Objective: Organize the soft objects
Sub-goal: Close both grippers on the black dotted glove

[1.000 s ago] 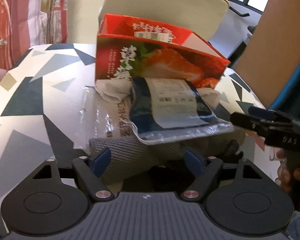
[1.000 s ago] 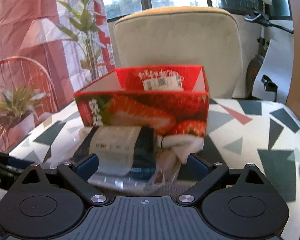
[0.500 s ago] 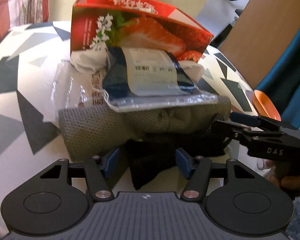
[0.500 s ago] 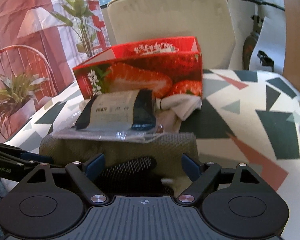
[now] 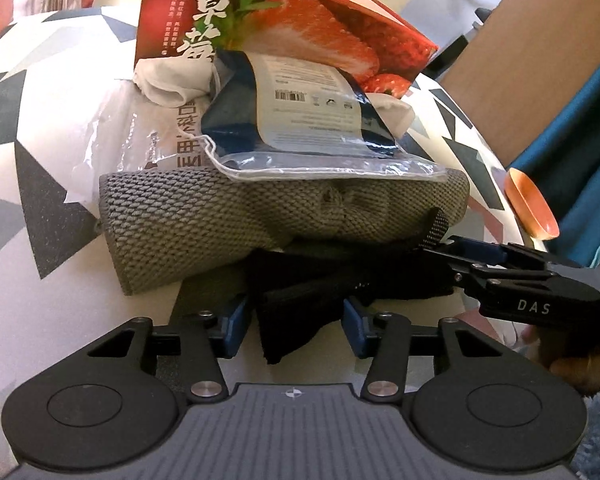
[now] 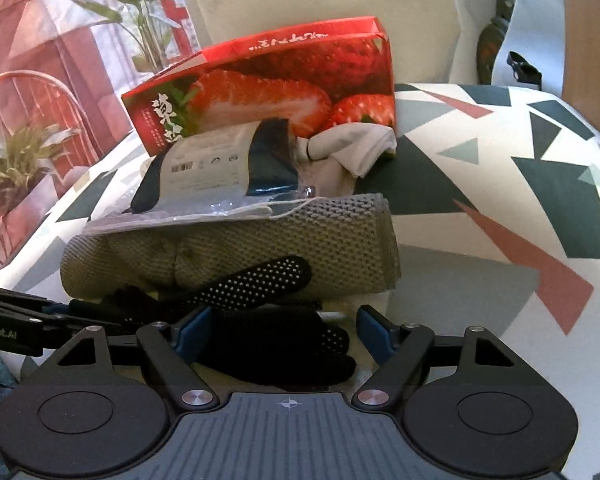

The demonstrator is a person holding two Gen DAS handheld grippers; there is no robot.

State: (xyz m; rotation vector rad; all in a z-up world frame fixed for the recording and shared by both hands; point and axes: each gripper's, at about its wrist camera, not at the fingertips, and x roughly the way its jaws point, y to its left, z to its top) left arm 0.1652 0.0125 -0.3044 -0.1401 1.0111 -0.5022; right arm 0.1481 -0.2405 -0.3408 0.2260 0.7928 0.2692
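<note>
The black glove (image 5: 300,288) lies at the near edge of the desk (image 5: 40,184), right in front of both my claws, at twelve o'clock from each and very close. In the left wrist view its cuff end sits between the blue pads of my left claw (image 5: 295,320), which has just been closing; the pads stand near the cloth on either side, but I see a sliver of gap on both, so I read it as still spread and not yet pinching. In the right wrist view my right claw (image 6: 278,330) straddles the dotted palm of the same glove, its jaws also just narrowed; the right pad stands clear of the cloth, so it is spread too. The glove's long axis runs roughly from nine to three o'clock across my left claw, with one dotted finger pointing up toward two o'clock in the right view. Behind it, at twelve, lies the grey knitted roll (image 5: 260,216), then the plastic packet (image 5: 300,120) and the strawberry box (image 5: 292,28). My left claw looks nearer to a grip.
</note>
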